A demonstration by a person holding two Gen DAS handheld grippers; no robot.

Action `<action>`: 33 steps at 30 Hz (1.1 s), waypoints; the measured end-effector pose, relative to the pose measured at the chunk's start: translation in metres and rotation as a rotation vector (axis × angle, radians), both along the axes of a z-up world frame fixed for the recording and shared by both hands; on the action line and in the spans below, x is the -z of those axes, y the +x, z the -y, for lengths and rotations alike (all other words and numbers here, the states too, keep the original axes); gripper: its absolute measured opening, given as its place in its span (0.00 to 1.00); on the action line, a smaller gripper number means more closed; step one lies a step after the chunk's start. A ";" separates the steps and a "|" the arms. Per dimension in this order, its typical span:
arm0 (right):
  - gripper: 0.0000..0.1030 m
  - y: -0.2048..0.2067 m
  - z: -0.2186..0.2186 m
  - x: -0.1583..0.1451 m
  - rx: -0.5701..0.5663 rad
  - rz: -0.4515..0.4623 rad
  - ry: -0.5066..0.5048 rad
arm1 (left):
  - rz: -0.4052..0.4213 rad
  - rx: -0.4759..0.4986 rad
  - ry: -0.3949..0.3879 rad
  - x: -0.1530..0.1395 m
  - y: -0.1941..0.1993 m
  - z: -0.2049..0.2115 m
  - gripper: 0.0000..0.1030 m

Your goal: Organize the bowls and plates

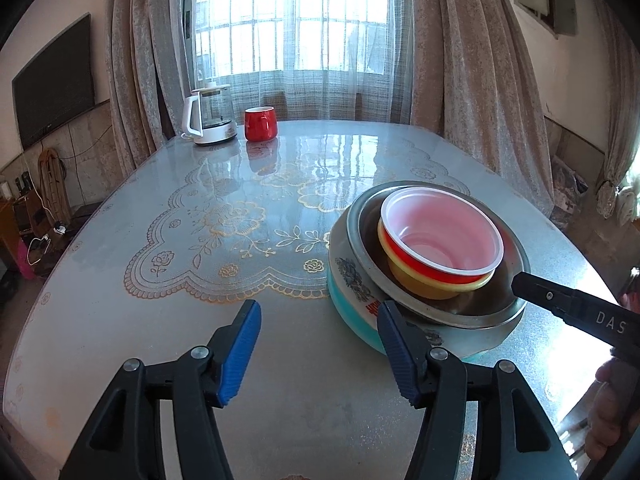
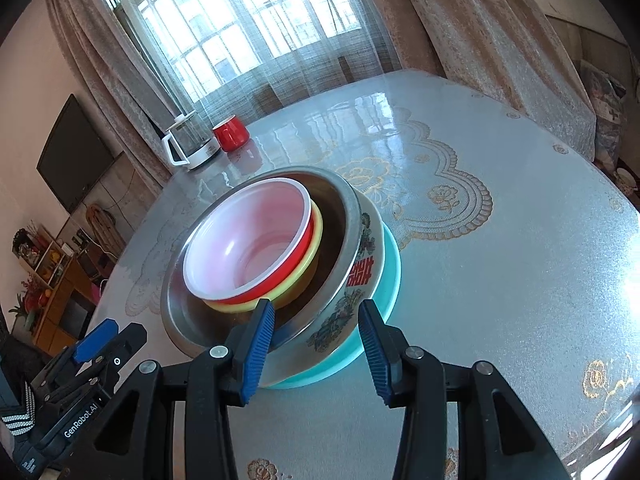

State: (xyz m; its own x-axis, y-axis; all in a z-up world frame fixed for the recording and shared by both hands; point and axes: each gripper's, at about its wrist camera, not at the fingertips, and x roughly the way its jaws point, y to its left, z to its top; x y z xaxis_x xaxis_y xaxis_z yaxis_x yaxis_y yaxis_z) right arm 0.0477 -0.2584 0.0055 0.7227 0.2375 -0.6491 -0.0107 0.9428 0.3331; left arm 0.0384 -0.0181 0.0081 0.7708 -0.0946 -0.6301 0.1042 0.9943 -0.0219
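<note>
One nested stack stands on the table's right half: a teal plate [image 1: 352, 320] at the bottom, a flowered enamel basin [image 1: 348, 264], a steel bowl [image 1: 368, 248], a yellow bowl [image 1: 416, 280] and a red bowl [image 1: 440, 232], white inside. My left gripper [image 1: 318, 306] is open over bare table, its right fingertip just short of the teal plate's edge. My right gripper [image 2: 316, 306] is open astride the near rims of the enamel basin [image 2: 360, 264] and the steel bowl [image 2: 176, 304], one finger inside and one outside. I see no pad pressing.
A glass kettle [image 1: 208, 120] and a red mug [image 1: 260, 124] stand at the far left of the glass-topped table [image 1: 160, 320]. Curtains and a window lie behind. A dark screen hangs on the left wall. A person's hand [image 1: 612, 408] shows at the right edge.
</note>
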 end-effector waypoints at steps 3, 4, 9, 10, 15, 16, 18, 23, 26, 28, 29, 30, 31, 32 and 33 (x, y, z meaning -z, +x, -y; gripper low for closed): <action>0.44 -0.007 -0.003 -0.006 0.017 0.037 -0.016 | 0.004 -0.020 -0.003 0.001 -0.003 -0.001 0.60; 0.44 -0.010 -0.004 -0.007 0.028 0.050 -0.035 | 0.006 -0.021 -0.003 0.001 -0.004 -0.001 0.60; 0.44 -0.018 -0.015 -0.010 0.103 0.092 -0.146 | 0.028 -0.032 0.003 0.001 -0.012 0.001 0.64; 0.44 -0.019 -0.017 -0.010 0.110 0.096 -0.164 | 0.029 -0.033 0.001 0.000 -0.013 0.001 0.65; 0.44 -0.021 -0.027 -0.007 0.113 0.099 -0.216 | 0.045 -0.032 0.008 -0.001 -0.017 0.003 0.69; 0.44 -0.020 -0.029 -0.007 0.111 0.100 -0.226 | 0.048 -0.033 0.011 -0.001 -0.017 0.003 0.69; 0.44 -0.021 -0.031 -0.007 0.107 0.102 -0.232 | 0.052 -0.033 0.012 -0.003 -0.018 0.003 0.71; 0.44 -0.022 -0.035 -0.007 0.099 0.107 -0.242 | 0.064 -0.028 0.015 -0.004 -0.021 0.005 0.76; 0.44 -0.022 -0.035 -0.007 0.101 0.107 -0.241 | 0.071 -0.027 0.019 -0.005 -0.022 0.007 0.78; 0.44 -0.022 -0.035 -0.007 0.102 0.107 -0.238 | 0.073 -0.027 0.020 -0.006 -0.022 0.007 0.78; 0.44 -0.022 -0.035 -0.007 0.102 0.107 -0.232 | 0.072 -0.027 0.019 -0.006 -0.022 0.007 0.78; 0.44 -0.022 -0.034 -0.007 0.103 0.105 -0.226 | 0.070 -0.027 0.017 -0.006 -0.022 0.007 0.78; 0.44 -0.022 -0.034 -0.007 0.105 0.104 -0.225 | 0.068 -0.027 0.016 -0.006 -0.022 0.008 0.79; 0.44 -0.022 -0.034 -0.007 0.107 0.105 -0.230 | 0.068 -0.026 0.015 -0.005 -0.022 0.008 0.79; 0.44 -0.022 -0.035 -0.008 0.108 0.106 -0.236 | 0.067 -0.025 0.015 -0.005 -0.023 0.008 0.80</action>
State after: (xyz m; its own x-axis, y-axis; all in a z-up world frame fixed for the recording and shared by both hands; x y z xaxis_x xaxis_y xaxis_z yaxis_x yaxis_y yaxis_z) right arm 0.0255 -0.2238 0.0132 0.8024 0.0062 -0.5967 0.0714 0.9918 0.1062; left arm 0.0159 -0.0261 0.0136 0.8133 -0.0657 -0.5782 0.0799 0.9968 -0.0009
